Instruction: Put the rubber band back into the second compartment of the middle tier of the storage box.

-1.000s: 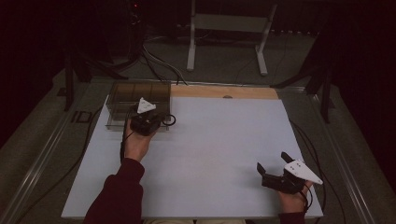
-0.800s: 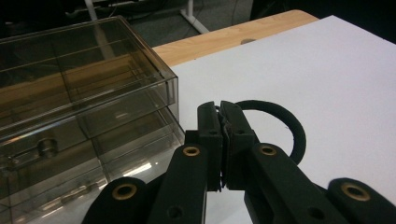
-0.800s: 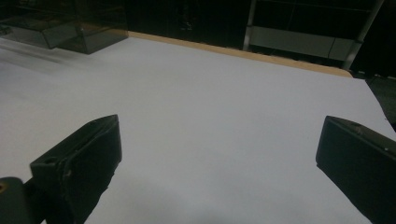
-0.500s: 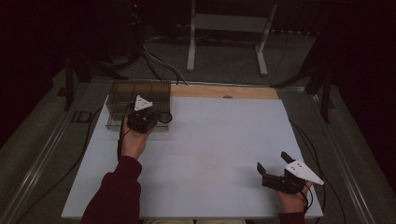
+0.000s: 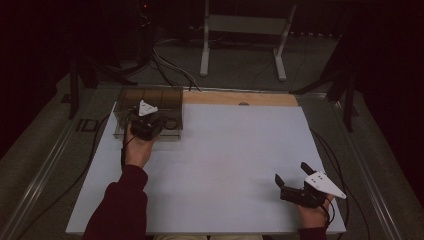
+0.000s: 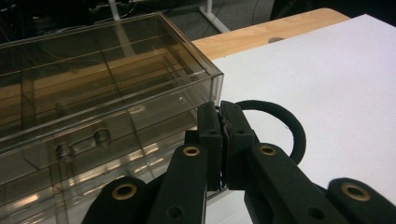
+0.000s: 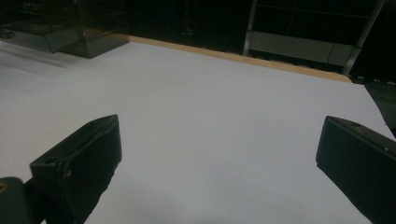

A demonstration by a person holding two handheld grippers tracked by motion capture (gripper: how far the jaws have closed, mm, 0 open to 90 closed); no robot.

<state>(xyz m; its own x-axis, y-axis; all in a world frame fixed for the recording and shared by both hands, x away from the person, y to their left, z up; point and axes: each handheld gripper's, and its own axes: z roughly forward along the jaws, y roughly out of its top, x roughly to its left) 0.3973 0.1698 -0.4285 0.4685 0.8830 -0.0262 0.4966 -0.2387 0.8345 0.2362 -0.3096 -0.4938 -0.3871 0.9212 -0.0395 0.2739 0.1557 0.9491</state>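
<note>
Left gripper view has the left claw (image 6: 220,122) pinched tight on a black ring (image 6: 285,122) beside the clear organizer box (image 6: 107,93), likely for stowing, while the right claw (image 7: 215,163) gapes empty over the counter (image 7: 224,102).

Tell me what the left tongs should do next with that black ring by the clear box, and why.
Probably lift the black ring a little off the white table. The left tongs are shut on its band right beside the clear box, so raising it first should keep it from dragging along the box's wall.
</note>
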